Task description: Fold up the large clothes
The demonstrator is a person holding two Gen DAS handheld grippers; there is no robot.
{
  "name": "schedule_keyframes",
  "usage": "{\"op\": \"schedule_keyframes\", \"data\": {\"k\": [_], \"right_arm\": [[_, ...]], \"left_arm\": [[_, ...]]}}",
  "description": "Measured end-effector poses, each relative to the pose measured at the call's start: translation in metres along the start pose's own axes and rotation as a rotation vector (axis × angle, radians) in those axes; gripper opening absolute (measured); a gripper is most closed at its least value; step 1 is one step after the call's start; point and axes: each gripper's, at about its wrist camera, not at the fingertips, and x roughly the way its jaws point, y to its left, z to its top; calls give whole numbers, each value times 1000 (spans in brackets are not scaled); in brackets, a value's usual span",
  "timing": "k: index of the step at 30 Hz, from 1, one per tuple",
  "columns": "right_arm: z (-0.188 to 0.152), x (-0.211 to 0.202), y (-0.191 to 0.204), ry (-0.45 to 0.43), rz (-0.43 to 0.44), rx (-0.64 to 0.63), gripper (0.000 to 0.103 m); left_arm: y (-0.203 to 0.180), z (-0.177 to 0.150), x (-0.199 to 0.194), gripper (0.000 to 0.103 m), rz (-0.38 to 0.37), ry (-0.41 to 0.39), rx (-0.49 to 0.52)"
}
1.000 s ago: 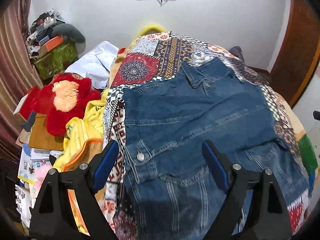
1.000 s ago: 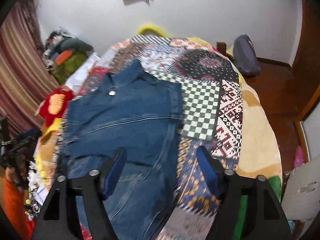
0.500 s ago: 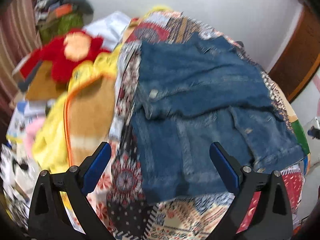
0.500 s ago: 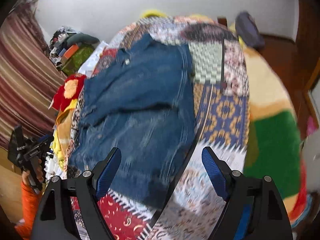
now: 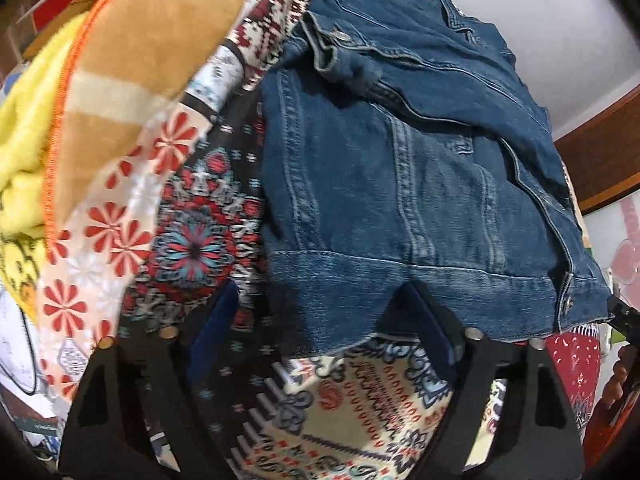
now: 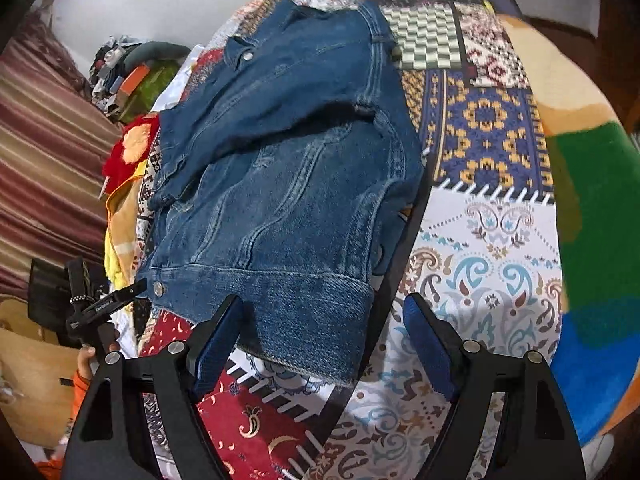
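Observation:
A blue denim jacket (image 5: 400, 184) lies partly folded on a patchwork bedspread (image 5: 192, 240), sleeves laid across its body. It also shows in the right wrist view (image 6: 288, 200). My left gripper (image 5: 324, 344) is open, its blue pads on either side of the jacket's near hem, low over the bedspread. My right gripper (image 6: 324, 344) is open at the hem's right corner, the left pad over the hem, the right pad over bare bedspread (image 6: 492, 240). The left gripper also shows at the left in the right wrist view (image 6: 104, 304), held by a hand.
A yellow and tan blanket (image 5: 100, 60) is bunched at the bed's left side. A red plush toy (image 6: 128, 152) and piled clutter (image 6: 132, 68) lie beyond it by a striped curtain (image 6: 44, 152). A green and blue blanket (image 6: 588, 240) covers the bed's right side.
Both grippers have pulled back and dropped low to the jacket's near hem. The jacket now fills more of both views. Both stay open.

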Motion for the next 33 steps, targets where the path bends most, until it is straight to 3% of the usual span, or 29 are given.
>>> {"op": "schedule_keyframes", "data": {"k": [5, 7, 9, 12, 15, 21, 28, 33], "right_arm": [[-1, 10, 9, -33, 34, -6, 63], [-1, 11, 12, -49, 31, -17, 59], [0, 9, 13, -63, 40, -23, 40], [3, 6, 10, -74, 84, -4, 26], [7, 3, 14, -94, 93, -28, 21], [28, -10, 39, -157, 87, -150, 11], [81, -26, 56, -267, 95, -193, 11], [135, -35, 59, -341, 87, -192, 10]], "left_arm": [[-3, 2, 8, 74, -15, -5, -1], [-1, 3, 8, 60, -37, -8, -9], [-4, 1, 5, 55, -42, -16, -6], [-18, 3, 1, 37, -1, -53, 42], [-27, 12, -9, 23, 6, -90, 82], [-49, 38, -40, 13, 13, -183, 163], [-77, 95, -94, 12, -35, -374, 217], [-96, 145, -104, 10, 2, -446, 260]]}}
